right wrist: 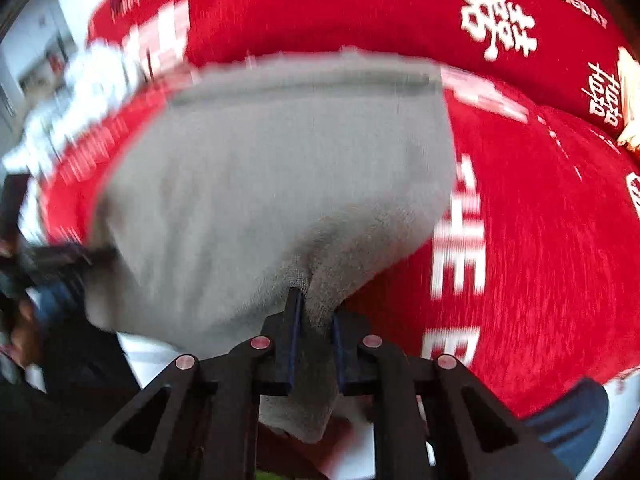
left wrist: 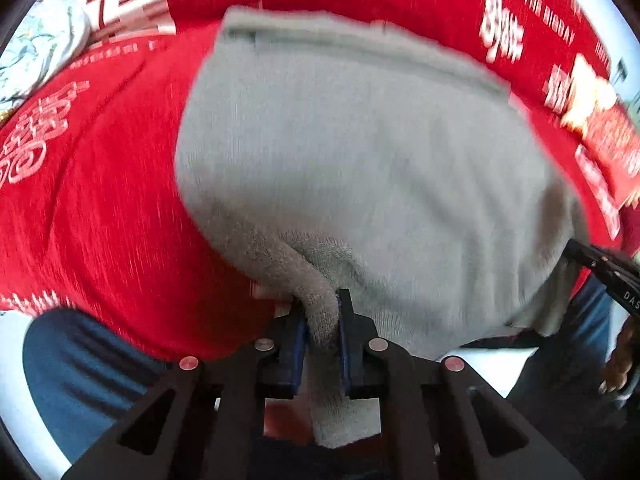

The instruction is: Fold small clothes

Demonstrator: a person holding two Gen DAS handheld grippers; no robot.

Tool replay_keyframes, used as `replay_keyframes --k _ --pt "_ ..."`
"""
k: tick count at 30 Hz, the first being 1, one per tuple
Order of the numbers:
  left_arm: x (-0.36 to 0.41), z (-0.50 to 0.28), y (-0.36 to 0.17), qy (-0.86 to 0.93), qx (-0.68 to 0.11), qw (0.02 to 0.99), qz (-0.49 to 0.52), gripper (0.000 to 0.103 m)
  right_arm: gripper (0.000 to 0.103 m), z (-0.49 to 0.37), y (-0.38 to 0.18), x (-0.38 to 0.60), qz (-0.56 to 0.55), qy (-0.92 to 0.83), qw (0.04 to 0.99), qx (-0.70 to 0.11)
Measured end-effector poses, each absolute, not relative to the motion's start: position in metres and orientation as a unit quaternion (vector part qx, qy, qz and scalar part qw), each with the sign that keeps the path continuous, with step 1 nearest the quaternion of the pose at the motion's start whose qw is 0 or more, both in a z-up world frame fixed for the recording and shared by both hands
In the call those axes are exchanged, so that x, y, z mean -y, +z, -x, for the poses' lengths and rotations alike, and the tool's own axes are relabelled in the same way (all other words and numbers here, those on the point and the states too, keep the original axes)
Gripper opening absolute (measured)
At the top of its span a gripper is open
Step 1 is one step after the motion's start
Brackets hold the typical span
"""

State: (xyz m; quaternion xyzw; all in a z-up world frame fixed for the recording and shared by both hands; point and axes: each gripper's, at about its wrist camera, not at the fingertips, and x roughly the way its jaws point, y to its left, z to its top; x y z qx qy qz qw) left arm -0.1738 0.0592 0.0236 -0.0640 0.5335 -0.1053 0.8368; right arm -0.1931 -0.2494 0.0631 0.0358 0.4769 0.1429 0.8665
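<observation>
We hold the gray garment (left wrist: 360, 152) by its near edge: the left tool (left wrist: 323, 320) and right tool (right wrist: 316, 316) each clamp a bunched corner, the rest lying on the red cloth (left wrist: 100, 220) covering the surface. We should carry both corners forward level and taut to the far hem. Motion blur hides the garment's type, and the surface itself is covered.

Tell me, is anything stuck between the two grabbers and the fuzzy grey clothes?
Nothing visible is. The left gripper is shut right on a bunched corner of the soft grey knitted garment, and the right gripper is shut on another corner. The garment's far part rests on the red patterned cloth beneath it.
</observation>
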Motion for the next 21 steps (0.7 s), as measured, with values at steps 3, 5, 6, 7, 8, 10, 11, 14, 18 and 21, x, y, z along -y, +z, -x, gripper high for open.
replay_keyframes --k 3,5,6,7,8,10,11,14,18,21 --pt "-0.06 0.156 0.052 -0.102 -0.487 0.864 0.075 0.015 0.015 0.172 0.089 0.256 -0.061 0.145 0.888 -0.433" --pt "-0.061 0.133 0.068 -0.099 -0.462 0.878 0.081 0.015 0.015 0.151 0.099 0.259 -0.069 0.132 0.9 -0.41" --pt "-0.063 0.121 0.07 -0.096 -0.458 0.88 0.084 0.015 0.015 0.135 0.099 0.259 -0.076 0.124 0.902 -0.407" --pt "-0.069 0.102 0.072 -0.089 -0.457 0.881 0.089 0.015 0.015 0.122 0.098 0.262 -0.086 0.118 0.903 -0.404" --pt "-0.07 0.088 0.07 -0.083 -0.459 0.88 0.091 0.015 0.015 0.109 0.095 0.265 -0.097 0.112 0.904 -0.401" --pt "-0.07 0.065 0.06 -0.071 -0.475 0.871 0.102 0.015 0.015 0.082 0.083 0.265 -0.109 0.1 0.899 -0.412" --pt "-0.073 0.061 0.052 -0.071 -0.484 0.865 0.107 0.015 0.015 0.072 0.075 0.264 -0.111 0.094 0.895 -0.422" --pt "-0.075 0.054 0.043 -0.075 -0.5 0.855 0.115 0.016 0.019 0.05 0.054 0.263 -0.119 0.085 0.881 -0.45" --pt "-0.086 0.062 0.039 -0.112 -0.505 0.841 0.16 0.08 0.046 0.058 0.047 0.275 -0.154 0.1 0.875 -0.448" --pt "-0.1 0.081 0.046 -0.093 -0.475 0.858 0.172 0.094 0.078 0.083 0.055 0.284 -0.166 0.099 0.885 -0.424"
